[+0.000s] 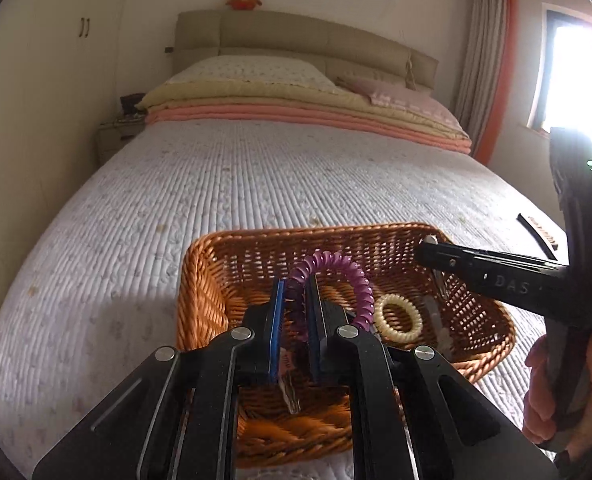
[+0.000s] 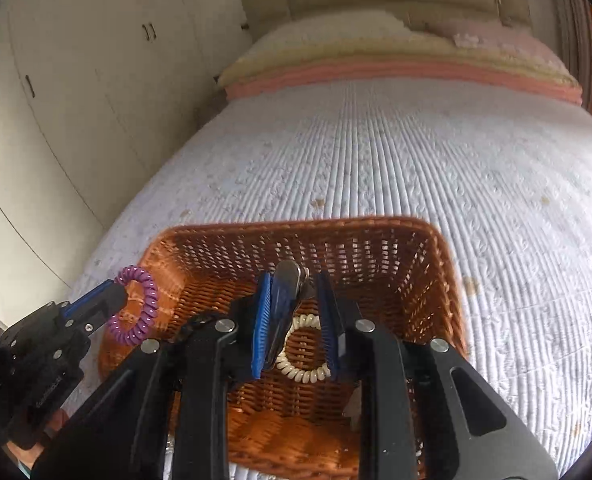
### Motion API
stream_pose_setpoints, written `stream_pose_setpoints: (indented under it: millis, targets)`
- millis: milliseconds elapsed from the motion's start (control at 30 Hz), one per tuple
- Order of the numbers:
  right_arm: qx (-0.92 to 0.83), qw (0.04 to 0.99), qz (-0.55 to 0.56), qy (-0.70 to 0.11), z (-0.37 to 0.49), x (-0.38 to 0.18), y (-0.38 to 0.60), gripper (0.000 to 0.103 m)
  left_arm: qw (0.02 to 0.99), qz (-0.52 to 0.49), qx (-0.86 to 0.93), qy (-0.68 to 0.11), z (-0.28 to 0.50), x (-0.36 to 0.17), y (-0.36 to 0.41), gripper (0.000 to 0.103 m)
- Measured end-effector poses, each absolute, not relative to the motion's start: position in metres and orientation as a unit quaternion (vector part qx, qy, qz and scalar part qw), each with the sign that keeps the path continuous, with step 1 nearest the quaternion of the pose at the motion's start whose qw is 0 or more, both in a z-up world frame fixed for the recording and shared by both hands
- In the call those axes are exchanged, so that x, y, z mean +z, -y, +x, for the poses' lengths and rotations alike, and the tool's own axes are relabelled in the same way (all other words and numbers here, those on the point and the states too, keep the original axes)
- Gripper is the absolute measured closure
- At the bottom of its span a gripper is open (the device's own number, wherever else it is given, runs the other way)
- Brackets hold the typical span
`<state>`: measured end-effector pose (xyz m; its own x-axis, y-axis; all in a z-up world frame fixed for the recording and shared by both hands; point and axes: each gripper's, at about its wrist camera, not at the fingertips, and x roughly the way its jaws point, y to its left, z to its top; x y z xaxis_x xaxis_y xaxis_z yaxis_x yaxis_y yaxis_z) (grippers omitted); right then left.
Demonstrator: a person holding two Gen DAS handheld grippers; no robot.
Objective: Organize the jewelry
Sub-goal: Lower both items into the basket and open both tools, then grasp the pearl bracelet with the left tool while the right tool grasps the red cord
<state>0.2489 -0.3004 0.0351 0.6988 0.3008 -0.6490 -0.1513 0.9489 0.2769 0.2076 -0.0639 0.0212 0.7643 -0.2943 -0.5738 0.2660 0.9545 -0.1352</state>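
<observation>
1. The left gripper (image 1: 296,284) clamps a purple spiral hair tie (image 1: 332,276), held above the near-left part of the wicker basket (image 1: 199,280).
2. A cream spiral hair tie (image 1: 398,318) lies on the basket floor, right of the purple one.
3. The right gripper (image 2: 296,292), over the basket, has its jaws parted; a dark metal hair clip (image 2: 285,300) rests against its left finger.
4. The basket sits on the quilted bedspread (image 1: 215,184).

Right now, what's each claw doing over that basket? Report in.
Left gripper shut on purple coil tie, above wicker basket. Right gripper jaws apart, metal clip between them. Cream coil tie already in the basket. Nothing blocking.
</observation>
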Motion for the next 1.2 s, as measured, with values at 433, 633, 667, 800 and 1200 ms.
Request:
stream_pose_setpoints:
  millis: [433,633,667,800,1200]
  targets:
    - [0.099,0.892,0.094,-0.43,0.279,-0.013,0.294,0.082,0.933,-0.016,-0.14,-0.331,0.217,0.001,0.067,0.093]
    - [0.1,0.894,0.111,-0.423,0.266,-0.003,0.301,0.051,0.933,-0.035,-0.15,-0.324,0.204,0.011,0.059,0.076]
    - [0.099,0.895,0.112,-0.419,0.26,0.001,0.302,0.051,0.934,-0.04,-0.154,-0.321,0.199,0.015,0.056,0.073]
    - [0.111,0.905,0.11,-0.396,0.225,0.022,0.305,0.051,0.938,-0.056,-0.171,-0.295,0.167,0.038,0.045,0.072]
    - [0.134,0.921,0.073,-0.359,0.105,0.05,0.296,0.052,0.942,-0.038,-0.221,-0.25,0.056,0.078,0.039,0.062]
